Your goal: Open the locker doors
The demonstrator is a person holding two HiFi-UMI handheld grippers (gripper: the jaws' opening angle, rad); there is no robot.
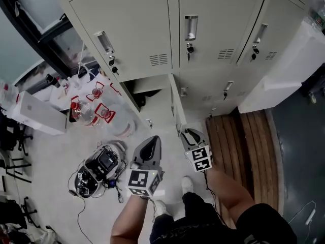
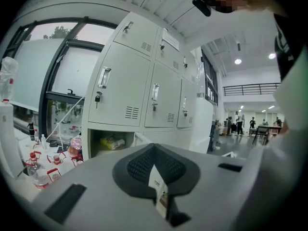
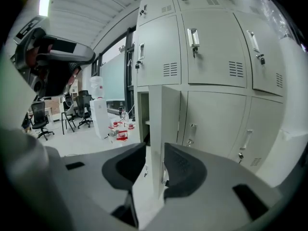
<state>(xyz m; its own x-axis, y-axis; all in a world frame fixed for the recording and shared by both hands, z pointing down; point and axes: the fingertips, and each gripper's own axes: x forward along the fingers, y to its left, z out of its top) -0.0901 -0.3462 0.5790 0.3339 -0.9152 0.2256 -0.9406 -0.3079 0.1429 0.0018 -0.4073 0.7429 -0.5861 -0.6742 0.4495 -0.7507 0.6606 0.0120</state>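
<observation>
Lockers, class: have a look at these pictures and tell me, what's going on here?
A person stands facing a bank of grey lockers with a gripper in each hand. The right gripper has its jaws on either side of the edge of a lower locker door, which already stands swung out, and appears clamped on it. The left gripper is shut and empty. The upper doors in view are closed, with keys in their locks.

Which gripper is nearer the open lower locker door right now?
Right. The right gripper has its fingers either side of the edge of the open door; the left gripper sits left of it, apart.
</observation>
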